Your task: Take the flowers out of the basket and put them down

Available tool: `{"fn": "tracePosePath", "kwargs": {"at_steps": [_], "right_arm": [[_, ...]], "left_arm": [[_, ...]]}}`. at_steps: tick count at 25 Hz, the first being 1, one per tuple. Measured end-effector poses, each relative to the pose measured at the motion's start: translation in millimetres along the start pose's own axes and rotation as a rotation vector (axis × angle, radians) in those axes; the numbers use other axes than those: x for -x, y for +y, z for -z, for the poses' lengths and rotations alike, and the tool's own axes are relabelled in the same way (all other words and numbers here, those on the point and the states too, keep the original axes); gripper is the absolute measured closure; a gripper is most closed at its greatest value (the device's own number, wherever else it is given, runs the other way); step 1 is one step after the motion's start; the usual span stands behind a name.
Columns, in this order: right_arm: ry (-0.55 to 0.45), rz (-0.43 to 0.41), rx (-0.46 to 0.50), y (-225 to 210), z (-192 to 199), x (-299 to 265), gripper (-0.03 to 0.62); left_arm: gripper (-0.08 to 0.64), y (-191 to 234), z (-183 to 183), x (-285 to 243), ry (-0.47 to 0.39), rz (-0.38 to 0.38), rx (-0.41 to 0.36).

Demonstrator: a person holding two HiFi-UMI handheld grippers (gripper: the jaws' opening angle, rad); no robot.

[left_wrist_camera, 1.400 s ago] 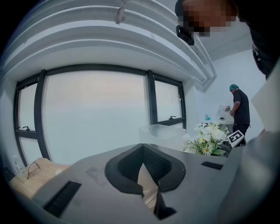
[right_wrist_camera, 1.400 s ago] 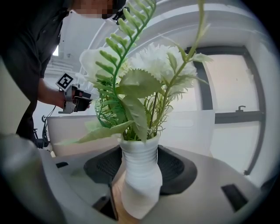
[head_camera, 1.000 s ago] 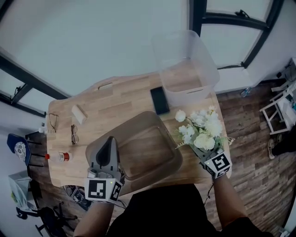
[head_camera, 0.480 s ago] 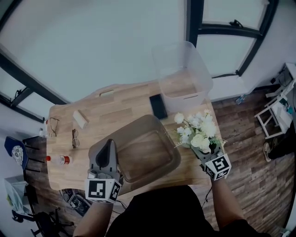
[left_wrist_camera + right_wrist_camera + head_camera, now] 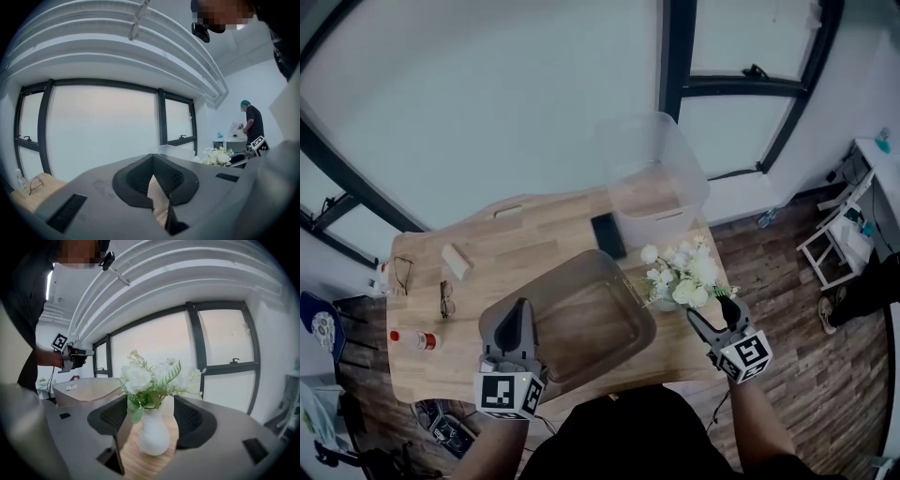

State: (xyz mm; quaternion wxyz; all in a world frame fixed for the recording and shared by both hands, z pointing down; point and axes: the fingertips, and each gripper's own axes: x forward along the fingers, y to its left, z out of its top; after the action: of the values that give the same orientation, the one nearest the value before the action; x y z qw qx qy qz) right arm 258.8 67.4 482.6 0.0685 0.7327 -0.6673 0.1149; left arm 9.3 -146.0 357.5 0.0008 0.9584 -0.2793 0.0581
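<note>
White flowers in a white vase [image 5: 680, 277] stand upright on the wooden table [image 5: 525, 225], just right of the brown basket [image 5: 581, 314]. My right gripper [image 5: 712, 315] sits just behind the vase, open. In the right gripper view the vase [image 5: 153, 432] stands between the pads with a gap on each side. My left gripper [image 5: 522, 314] rests at the basket's near left rim, with its jaws shut on the rim's edge [image 5: 154, 187]. The basket looks empty inside.
A clear plastic bin [image 5: 652, 173] stands at the table's far right, with a black phone [image 5: 607, 234] in front of it. Two pairs of glasses [image 5: 447, 298], a small block [image 5: 457, 261] and a red-capped bottle [image 5: 414, 339] lie at the left. The table's right edge is close to the vase.
The right gripper, earlier shut on the flowers, has let go and drawn back a little. The vase now stands on the table. The left gripper has stayed on the basket.
</note>
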Motion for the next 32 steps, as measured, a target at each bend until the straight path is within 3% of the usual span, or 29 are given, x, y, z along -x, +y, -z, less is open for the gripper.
{"fn": "tracePosePath", "kwargs": {"at_steps": [6, 15, 24, 32], "right_arm": [[-0.032, 0.024, 0.000, 4.8, -17.2, 13.8, 0.282], [-0.166, 0.038, -0.002, 11.5, -82.7, 35.5, 0.282], [-0.210, 0.001, 0.037, 23.0, -119.5, 37.6, 0.290], [-0.218, 0.054, 0.011, 13.9, -125.3, 31.6, 0.476]], "left_arm": [[0.555, 5.8, -2.9, 1.1, -0.014, 0.014, 0.027], [0.555, 9.7, -20.3, -1.0, -0.055, 0.032, 0.031], [0.555, -2.4, -29.1, 9.9, -0.043, 0.060, -0.031], [0.555, -3.3, -26.4, 19.2, -0.028, 0.063, 0.015]]}}
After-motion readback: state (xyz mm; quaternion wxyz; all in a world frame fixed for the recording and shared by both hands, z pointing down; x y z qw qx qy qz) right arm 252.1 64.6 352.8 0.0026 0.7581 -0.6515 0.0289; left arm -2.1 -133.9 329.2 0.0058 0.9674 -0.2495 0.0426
